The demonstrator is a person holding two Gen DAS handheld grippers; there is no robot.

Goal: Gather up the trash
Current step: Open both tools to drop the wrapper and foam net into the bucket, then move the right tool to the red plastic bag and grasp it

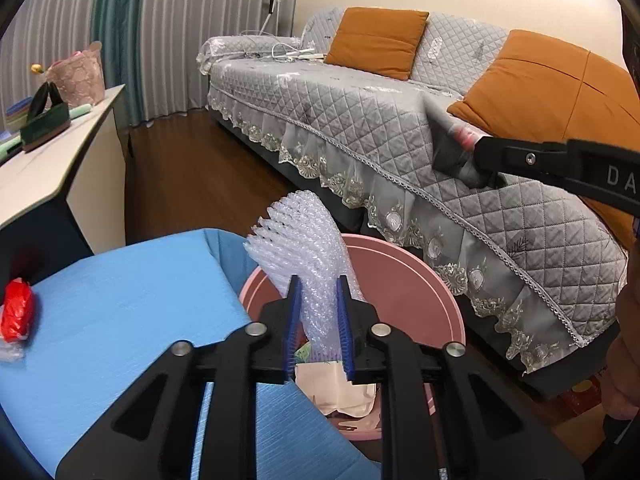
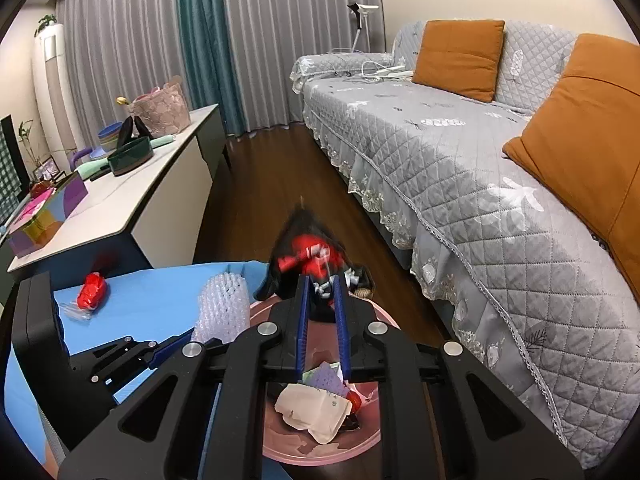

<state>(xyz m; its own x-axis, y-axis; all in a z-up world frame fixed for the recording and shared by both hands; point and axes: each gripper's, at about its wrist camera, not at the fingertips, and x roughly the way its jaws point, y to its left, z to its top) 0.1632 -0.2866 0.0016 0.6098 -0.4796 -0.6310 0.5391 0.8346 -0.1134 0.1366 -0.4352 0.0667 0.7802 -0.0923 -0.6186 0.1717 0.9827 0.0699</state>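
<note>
My left gripper point(image 1: 319, 280) is shut on a strip of clear bubble wrap point(image 1: 300, 236), which stands upright above the pink bin point(image 1: 420, 264). In the right wrist view that left gripper point(image 2: 188, 336) and the bubble wrap point(image 2: 222, 308) sit at the bin's left edge. My right gripper point(image 2: 322, 278) is shut on a crumpled black and red wrapper point(image 2: 312, 256), blurred, above the far rim of the bin point(image 2: 280, 448). From the left wrist view the right gripper point(image 1: 474, 146) reaches in from the right with the wrapper point(image 1: 452, 156) at its tip. Crumpled paper point(image 2: 316, 412) lies in the bin.
A red wrapped piece point(image 1: 16, 316) point(image 2: 92, 292) lies on the blue-covered table point(image 1: 120, 300) left of the bin. A grey quilted sofa point(image 2: 440, 152) with orange cushions runs along the right. A white sideboard point(image 2: 120, 200) with boxes and bowls stands at the left; dark wood floor lies between.
</note>
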